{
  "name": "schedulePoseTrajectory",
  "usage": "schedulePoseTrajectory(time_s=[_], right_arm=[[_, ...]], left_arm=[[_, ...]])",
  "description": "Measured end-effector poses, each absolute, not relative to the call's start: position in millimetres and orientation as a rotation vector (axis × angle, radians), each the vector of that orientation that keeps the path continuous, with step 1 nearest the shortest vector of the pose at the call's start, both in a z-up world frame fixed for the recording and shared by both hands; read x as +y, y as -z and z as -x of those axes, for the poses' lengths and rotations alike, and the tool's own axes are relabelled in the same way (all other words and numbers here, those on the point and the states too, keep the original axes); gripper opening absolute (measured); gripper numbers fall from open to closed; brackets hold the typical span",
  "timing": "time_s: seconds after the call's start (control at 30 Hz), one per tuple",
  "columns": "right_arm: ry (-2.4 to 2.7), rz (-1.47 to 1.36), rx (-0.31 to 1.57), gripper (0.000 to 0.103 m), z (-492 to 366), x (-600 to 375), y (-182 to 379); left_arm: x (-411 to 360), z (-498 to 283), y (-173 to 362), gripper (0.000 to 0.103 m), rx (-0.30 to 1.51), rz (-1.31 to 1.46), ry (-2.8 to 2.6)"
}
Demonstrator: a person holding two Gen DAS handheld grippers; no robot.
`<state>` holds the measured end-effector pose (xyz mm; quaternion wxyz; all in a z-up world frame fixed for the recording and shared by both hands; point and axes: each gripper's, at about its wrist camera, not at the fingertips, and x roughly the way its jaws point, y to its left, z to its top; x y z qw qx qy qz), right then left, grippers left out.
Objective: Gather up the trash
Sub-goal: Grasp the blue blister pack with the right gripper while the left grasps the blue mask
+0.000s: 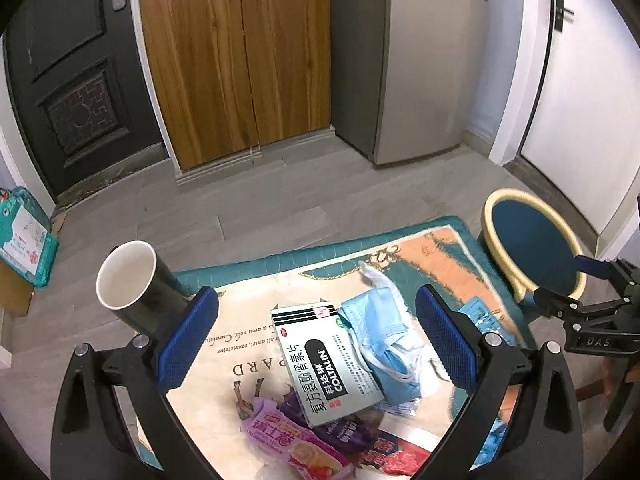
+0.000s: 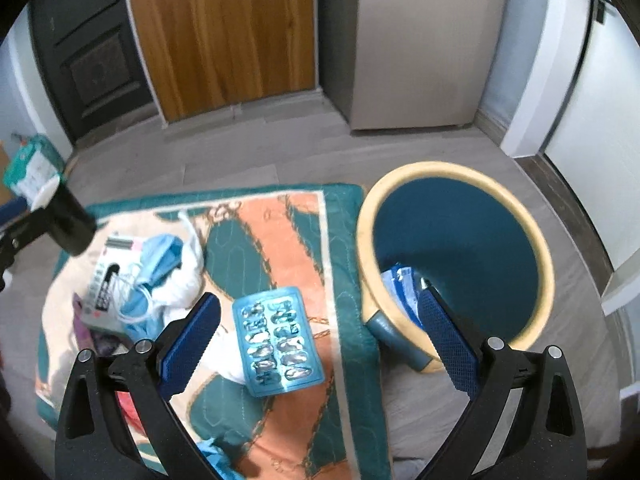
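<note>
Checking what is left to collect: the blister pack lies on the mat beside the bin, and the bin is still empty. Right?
Not quite. The blister pack does lie on the mat beside the bin, but the bin is not empty: the right wrist view shows a blue and white wrapper inside.

Grey plank floor (image 1: 248, 200); wooden cabinet (image 1: 236, 60); dark door (image 1: 76, 80).

Medicine box (image 1: 325, 364): "COLTALIN" in white on a black oval, with Chinese characters "复方氨酚肾素片" beside it. Rug (image 1: 240, 344): partial print "PARD", plus a small italic line ending "consectetur". Right tongs (image 1: 596, 340) body is embossed "DAS"; snack wrapper (image 1: 288, 444) text isn't legible.
</note>
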<state>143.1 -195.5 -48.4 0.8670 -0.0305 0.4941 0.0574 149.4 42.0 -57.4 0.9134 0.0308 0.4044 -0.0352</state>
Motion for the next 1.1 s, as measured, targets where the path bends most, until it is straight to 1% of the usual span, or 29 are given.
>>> schedulePoseTrajectory(time_s=[0.2,0.37,0.77,0.87,0.93,1.1], right_arm=[[-0.174,0.122,1.115,0.098,-153.6,-187.0,77.8],[-0.205,0.106,1.174,0.098,-158.0,-185.0,95.6],[-0.289,0.070,1.234,0.095,-159.1,-173.5,112.5],[-0.298,0.079,1.258,0.090,-159.8,-170.9,118.5],[-0.294,0.092,1.274,0.083,-159.9,-170.7,122.8],[-0.285,0.101,1.319,0.076,-159.8,-170.1,134.9]], left_arm=[[28.7,-161.6,83.2,0.097,0.894,-0.119,0.099],[17.3,-168.8,107.7,0.097,0.956,-0.177,0.117],[2.5,-181.1,141.1,0.097,1.032,-0.184,0.168],[-2.0,-183.7,148.4,0.097,1.035,-0.198,0.162],[-3.1,-185.6,151.5,0.097,1.039,-0.182,0.166],[-3.5,-188.4,158.4,0.096,1.058,-0.155,0.178]])
